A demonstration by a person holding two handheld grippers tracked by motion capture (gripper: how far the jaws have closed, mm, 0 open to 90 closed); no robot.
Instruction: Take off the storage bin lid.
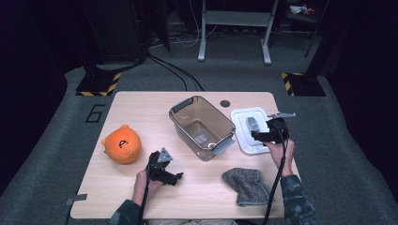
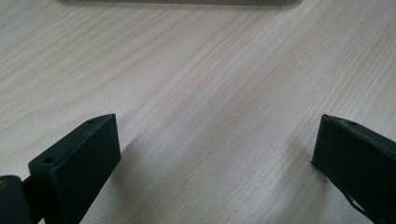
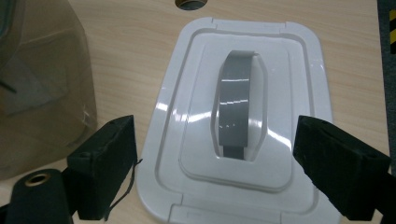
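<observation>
Lid (image 1: 245, 123), white with a grey handle (image 3: 239, 109) set in its recessed centre, lies flat on the wooden table (image 1: 141, 108), just right of the clear storage bin (image 1: 202, 126). Right gripper (image 1: 257, 136) hovers over the lid's near end, jaws spread wide to either side of the handle and clear of it, gripping nothing. Left gripper (image 1: 177, 177) rests low at the table's near edge, jaws likewise parted over bare wood, empty. Orange plush toy (image 1: 122, 144) sits at the table's left side, well apart from both grippers. Grey cloth (image 1: 248, 185) lies crumpled at the near edge beside the person's right forearm.
</observation>
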